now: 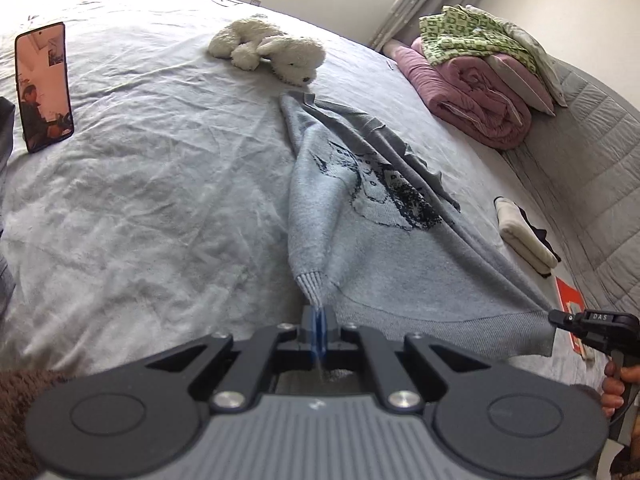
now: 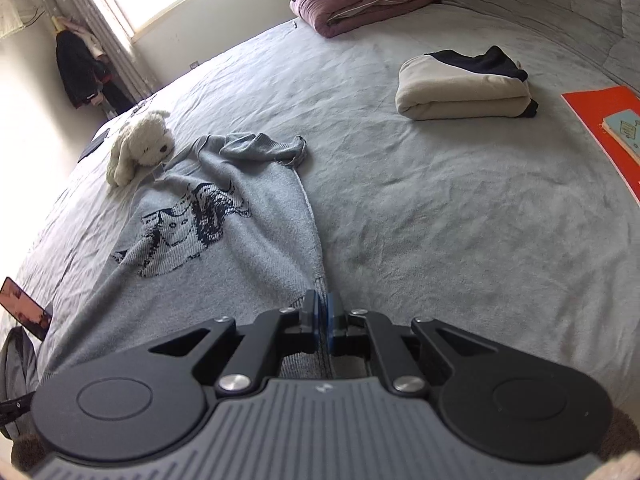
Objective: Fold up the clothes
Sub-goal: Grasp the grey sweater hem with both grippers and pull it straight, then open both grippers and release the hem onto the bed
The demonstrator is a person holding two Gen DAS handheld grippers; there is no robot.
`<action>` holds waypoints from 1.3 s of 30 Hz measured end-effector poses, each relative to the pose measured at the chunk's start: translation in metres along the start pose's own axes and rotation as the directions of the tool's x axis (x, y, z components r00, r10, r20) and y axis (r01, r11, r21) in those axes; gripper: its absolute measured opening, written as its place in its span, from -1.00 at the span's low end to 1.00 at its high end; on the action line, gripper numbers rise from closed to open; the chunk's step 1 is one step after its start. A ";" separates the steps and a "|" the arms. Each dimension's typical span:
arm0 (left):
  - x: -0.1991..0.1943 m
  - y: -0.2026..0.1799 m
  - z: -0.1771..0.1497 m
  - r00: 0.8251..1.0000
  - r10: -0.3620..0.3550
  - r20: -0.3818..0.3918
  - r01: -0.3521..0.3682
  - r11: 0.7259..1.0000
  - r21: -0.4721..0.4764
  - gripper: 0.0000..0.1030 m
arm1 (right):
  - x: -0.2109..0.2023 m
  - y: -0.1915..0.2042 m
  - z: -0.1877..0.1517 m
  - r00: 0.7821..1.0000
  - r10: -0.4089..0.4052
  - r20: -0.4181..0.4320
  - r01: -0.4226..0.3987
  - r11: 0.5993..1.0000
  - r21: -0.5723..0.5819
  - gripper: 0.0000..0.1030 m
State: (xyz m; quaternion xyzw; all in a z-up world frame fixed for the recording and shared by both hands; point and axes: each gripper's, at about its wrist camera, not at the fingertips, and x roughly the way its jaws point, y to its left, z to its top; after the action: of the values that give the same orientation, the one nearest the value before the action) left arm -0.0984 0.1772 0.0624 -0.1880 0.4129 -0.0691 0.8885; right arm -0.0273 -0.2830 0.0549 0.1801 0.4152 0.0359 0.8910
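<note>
A grey knit sweater [image 1: 360, 208] with a dark cat pattern lies stretched along the bed [image 1: 140, 140], filling the centre and lower right of the left wrist view and the left half of the right wrist view, its neck end bunched near the white plush dog [image 1: 272, 46] toward the top. The left claw [image 1: 319, 320] is pressed together on a ribbed cuff or hem corner at the lower centre of its frame, with the fabric fanning upward from the pinch. The right claw [image 2: 322, 316] is likewise clamped on the ribbed hem at the lower centre of its own view, and it also shows at the right edge of the left view, gripping the opposite hem corner. The knit looks soft, limp and fairly light, yet thick enough to drag on the sheet rather than slide; it sags and creases between the two pinches and will not hold a shape unaided. Ribbed edges and seam corners seem the best places to take hold, since they are denser and less apt to stretch or slip out than the open body of the knit. The collar end is rumpled and probably wants smoothing before a clean fold. A folded cream and black garment [image 2: 464, 88] sits at the upper right of the right view, well apart from the sweater, and a phone [image 1: 44, 84] stands at the upper left of the left view.
</note>
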 end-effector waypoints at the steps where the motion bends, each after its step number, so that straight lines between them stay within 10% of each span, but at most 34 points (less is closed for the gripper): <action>1: -0.002 0.000 -0.002 1.000 -0.004 -0.005 0.004 1.000 0.010 -0.97 | -0.001 0.000 -0.002 1.000 0.000 -0.007 0.000 1.000 -0.008 -0.90; 18: 0.024 0.006 -0.019 0.992 0.029 -0.126 -0.015 0.994 0.111 -0.77 | 0.006 0.003 -0.018 0.997 -0.009 -0.080 0.003 0.997 -0.080 -0.77; 23: 0.035 0.006 0.001 0.994 0.021 -0.110 -0.012 0.996 0.085 -0.39 | 0.025 0.015 -0.011 0.995 -0.003 -0.097 -0.007 0.996 -0.094 -0.31; 39: 0.097 0.008 0.095 0.999 0.035 -0.038 -0.035 0.999 0.010 -0.14 | 0.097 0.071 0.035 0.992 0.016 -0.128 -0.032 0.991 -0.130 -0.24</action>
State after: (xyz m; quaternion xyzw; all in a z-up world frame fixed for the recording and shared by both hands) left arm 0.0365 0.1835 0.0461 -0.1754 0.4329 -0.0590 0.8822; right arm 0.0683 -0.2059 0.0299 0.1231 0.4653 0.0854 0.8724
